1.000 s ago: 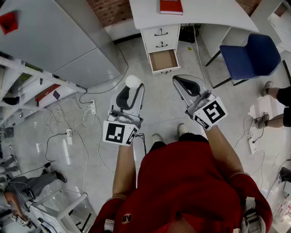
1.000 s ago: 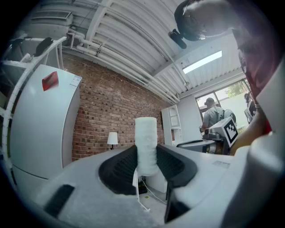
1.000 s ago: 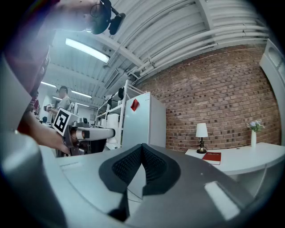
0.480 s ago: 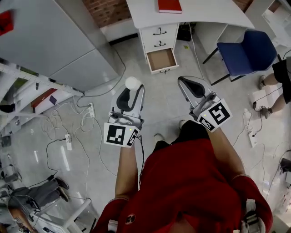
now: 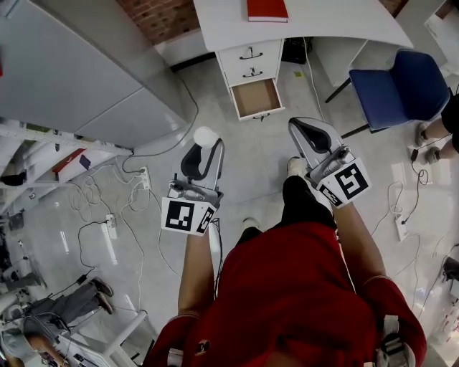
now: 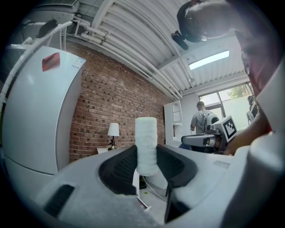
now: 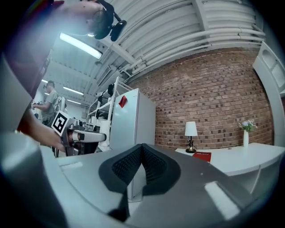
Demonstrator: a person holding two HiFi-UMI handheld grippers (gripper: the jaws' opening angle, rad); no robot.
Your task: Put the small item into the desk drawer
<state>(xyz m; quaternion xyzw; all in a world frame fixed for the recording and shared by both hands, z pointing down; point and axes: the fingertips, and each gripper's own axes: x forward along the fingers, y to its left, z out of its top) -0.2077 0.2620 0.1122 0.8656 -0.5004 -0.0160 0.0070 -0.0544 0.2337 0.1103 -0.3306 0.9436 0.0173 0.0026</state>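
Left fingers [image 6: 118, 171] level around white roll [image 6: 146, 144]

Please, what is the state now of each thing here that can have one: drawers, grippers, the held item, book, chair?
Top drawer: shut.
Middle drawer: shut.
Bottom drawer: pulled open, nothing visible inside.
Left gripper: shut on the white cylinder.
White cylinder: held upright between the left jaws.
Right gripper: shut, empty.
Red book: closed, flat on the desk.
Blue chair: upright, unoccupied.
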